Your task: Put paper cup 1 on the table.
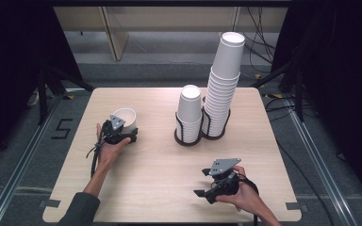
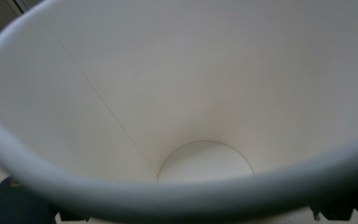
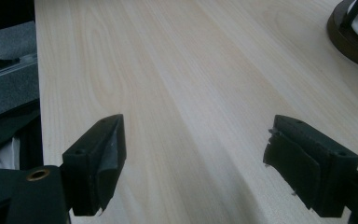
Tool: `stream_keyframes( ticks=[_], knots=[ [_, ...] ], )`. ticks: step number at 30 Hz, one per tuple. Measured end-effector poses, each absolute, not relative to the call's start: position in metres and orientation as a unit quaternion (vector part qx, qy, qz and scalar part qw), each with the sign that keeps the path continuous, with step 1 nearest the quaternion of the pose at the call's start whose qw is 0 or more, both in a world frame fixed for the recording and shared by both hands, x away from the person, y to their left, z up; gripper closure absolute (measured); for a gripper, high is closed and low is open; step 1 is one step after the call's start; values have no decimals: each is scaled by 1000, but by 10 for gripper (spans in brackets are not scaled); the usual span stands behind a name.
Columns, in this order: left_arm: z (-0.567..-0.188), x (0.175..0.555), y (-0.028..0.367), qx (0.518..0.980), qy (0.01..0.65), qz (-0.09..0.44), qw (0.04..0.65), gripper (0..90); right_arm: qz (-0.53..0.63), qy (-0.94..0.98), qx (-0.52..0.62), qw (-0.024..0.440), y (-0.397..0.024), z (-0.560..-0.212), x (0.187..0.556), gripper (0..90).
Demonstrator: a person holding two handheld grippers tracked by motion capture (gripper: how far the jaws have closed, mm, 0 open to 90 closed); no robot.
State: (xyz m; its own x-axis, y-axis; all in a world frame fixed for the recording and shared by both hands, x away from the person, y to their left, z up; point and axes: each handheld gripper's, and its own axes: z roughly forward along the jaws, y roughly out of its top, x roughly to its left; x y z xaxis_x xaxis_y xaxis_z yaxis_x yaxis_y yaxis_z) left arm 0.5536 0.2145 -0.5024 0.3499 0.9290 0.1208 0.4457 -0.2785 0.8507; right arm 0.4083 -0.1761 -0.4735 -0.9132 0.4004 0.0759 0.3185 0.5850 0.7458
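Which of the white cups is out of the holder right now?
The single cup at the left gripper, mouth up at the table's left; all the others sit upside down, stacked in the black holder.

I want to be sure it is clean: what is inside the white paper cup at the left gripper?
The paper cup looks empty: the left gripper view shows its bare white inner wall, a seam and the round bottom. The near rim hides a small strip of the bottom.

A white paper cup (image 1: 125, 117) is showing a plain, possibly cream-tinted inside. The table (image 1: 146, 165) is showing pale wood grain. The holder (image 1: 188, 137) is looking dark brown.
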Motion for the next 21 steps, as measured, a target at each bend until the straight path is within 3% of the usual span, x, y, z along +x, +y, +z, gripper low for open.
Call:
stream_keyframes(
  ticks=[13, 21],
  knots=[
    [-496, 535, 222, 718, 475, 321, 396, 146, 407, 889, 205, 50, -177, -473, 408, 201],
    [-483, 504, 223, 706, 474, 317, 420, 146, 412, 884, 214, 49, -180, -472, 407, 203]
  ],
)
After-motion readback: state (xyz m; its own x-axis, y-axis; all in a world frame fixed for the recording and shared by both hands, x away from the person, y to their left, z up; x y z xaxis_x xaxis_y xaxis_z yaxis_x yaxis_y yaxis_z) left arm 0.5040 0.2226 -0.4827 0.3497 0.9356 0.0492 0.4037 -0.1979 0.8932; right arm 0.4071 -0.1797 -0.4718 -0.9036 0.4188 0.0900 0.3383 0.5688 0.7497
